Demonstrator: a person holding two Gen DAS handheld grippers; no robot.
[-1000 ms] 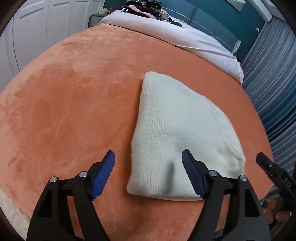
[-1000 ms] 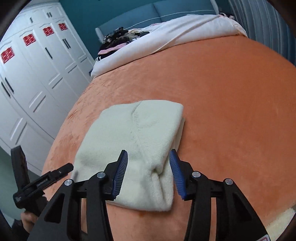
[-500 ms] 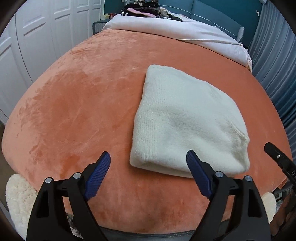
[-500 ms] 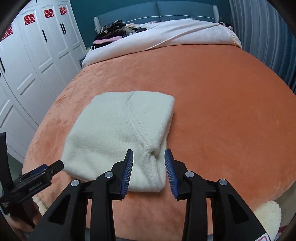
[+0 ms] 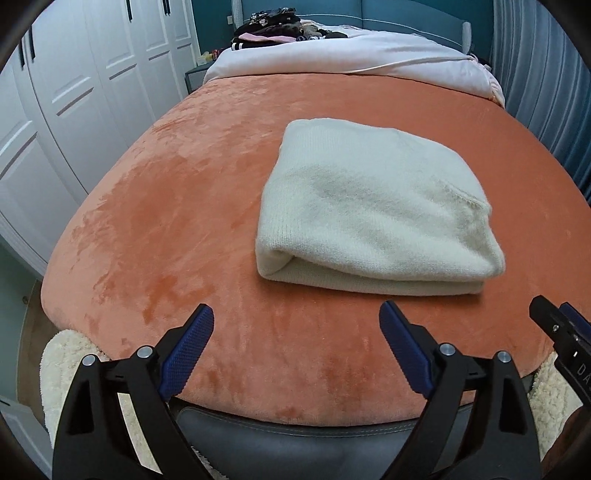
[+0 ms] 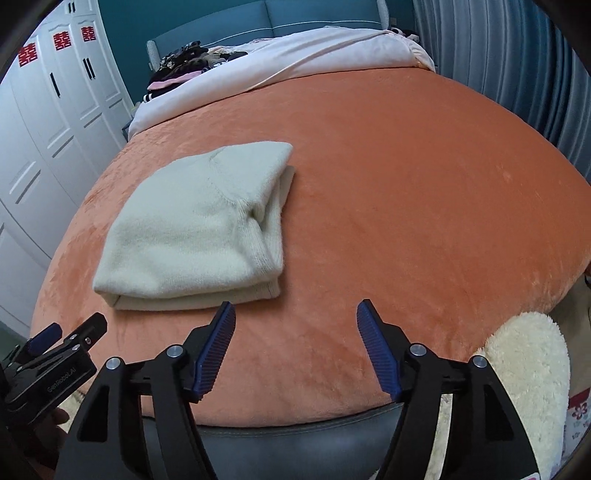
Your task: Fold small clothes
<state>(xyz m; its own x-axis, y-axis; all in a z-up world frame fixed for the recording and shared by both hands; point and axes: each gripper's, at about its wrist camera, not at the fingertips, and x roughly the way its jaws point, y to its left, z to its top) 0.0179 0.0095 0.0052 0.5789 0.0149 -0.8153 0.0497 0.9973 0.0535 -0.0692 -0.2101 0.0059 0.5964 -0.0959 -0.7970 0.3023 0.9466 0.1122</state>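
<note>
A cream knit garment (image 5: 373,218) lies folded into a soft, rounded rectangle on the orange plush blanket (image 5: 192,206), its fuzzy upper layer doubled over a finer ribbed layer that shows along the near edge, with a stitched seam running across the top surface. The blanket's velvety nap shows lighter and darker patches. The left gripper (image 5: 295,338) hovers just short of the garment's near edge, its black plastic arms spread wide and its blue cross-hatched pads (image 5: 186,345) holding nothing. The right gripper (image 6: 295,332) sits near the garment's near right corner, also spread wide and empty, with ridged blue pads (image 6: 218,343). In the right wrist view the left tool's black body carries small pale lettering that looks like "GenRobot.AI". Beyond the garment, a white quilt (image 5: 351,51) covers the far end of the bed, with a heap of dark clothes (image 5: 266,27) on it. To the garment's left stand white panelled wardrobe doors (image 6: 55,122) bearing red paper-cut double-happiness characters (image 6: 61,40). A cream fleecy rug (image 6: 528,369) shows below the blanket's near edge.
</note>
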